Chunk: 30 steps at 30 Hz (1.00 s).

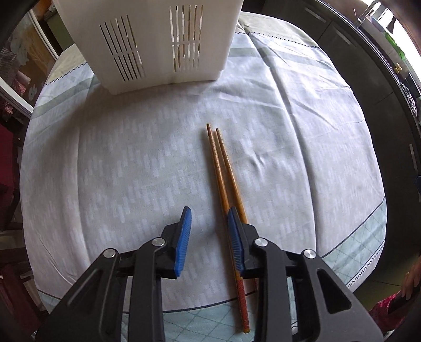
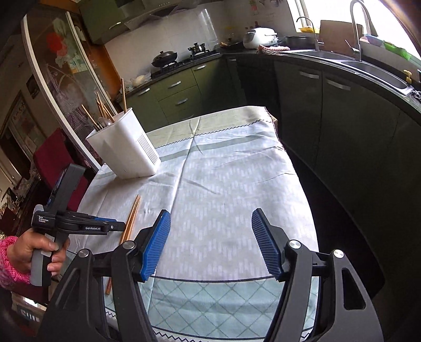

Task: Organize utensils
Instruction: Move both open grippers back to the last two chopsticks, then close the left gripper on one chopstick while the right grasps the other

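Wooden chopsticks (image 1: pixel 223 168) flat, tips toward holder (image 1: pixel 158 44) | left tool (image 1: pixel 208 221) spread | right tool (image 2: pixel 210 223) spread

Bright window (image 2: pixel 339 15) glare, fisheye-bent edges, sharp focus

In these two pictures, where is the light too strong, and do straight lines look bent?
Left wrist view: daylight blows out the top right corner; the pale patterned tablecloth bulges round from fisheye distortion, and the two wooden chopsticks stay sharp. Right wrist view: the window above the steel sink is overexposed, and the dark countertop edge curves strongly.
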### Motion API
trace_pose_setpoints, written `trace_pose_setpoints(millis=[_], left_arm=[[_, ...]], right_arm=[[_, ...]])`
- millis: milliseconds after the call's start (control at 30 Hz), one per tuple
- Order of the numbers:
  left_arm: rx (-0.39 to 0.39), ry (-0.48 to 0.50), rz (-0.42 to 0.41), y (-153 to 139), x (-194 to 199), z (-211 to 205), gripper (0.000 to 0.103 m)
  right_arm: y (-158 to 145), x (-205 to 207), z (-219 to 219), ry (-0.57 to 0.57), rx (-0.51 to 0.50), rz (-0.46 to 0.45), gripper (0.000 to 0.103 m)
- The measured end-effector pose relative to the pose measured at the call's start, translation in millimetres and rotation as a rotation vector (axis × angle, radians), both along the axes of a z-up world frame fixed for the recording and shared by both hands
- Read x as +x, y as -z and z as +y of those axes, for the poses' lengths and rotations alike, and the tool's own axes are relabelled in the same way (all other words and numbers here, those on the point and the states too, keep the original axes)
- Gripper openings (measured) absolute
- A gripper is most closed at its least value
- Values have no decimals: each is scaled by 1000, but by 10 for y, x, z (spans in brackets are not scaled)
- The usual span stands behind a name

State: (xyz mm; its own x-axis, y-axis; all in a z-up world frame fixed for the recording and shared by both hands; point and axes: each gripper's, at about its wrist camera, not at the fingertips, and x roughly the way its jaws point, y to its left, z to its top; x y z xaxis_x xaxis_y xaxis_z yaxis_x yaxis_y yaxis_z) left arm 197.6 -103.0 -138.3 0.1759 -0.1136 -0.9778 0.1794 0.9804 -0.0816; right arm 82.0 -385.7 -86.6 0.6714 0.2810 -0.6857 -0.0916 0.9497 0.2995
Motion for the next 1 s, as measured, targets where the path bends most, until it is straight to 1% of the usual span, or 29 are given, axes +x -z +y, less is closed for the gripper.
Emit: trace_pose_setpoints(millis=[100,233,300,333,367,400,467,567,733,867,1000], left_arm=[[-5,1,8,14,5,-29,28],[17,9,15,50,10,-86,27],[33,16,5,57,33,-120,24],[36,15,4,65,67,-146,21],[38,17,3,71,72,-135,14],[37,19,4,74,69,-116,12],[25,13,14,84,64,-51,9],[28,1,15,95,32,143,7],[17,-70,16,110,9,606,7],[4,-107,15,126,-9,880,7],[-14,-116,8,127,-15,1015,7]], right_arm=[[24,25,56,-15,6,5,64],[47,56,125,-30,16,16,64],[43,66,162,-36,12,18,64],[38,79,199,-41,7,19,64],[32,99,243,-48,1,21,64],[28,120,301,-59,-7,23,64],[45,174,475,-98,-32,36,64],[129,303,824,-171,-63,72,64],[394,598,1486,-299,-83,182,63],[590,793,1918,-340,-154,246,57],[778,957,2169,-341,-204,308,49]])
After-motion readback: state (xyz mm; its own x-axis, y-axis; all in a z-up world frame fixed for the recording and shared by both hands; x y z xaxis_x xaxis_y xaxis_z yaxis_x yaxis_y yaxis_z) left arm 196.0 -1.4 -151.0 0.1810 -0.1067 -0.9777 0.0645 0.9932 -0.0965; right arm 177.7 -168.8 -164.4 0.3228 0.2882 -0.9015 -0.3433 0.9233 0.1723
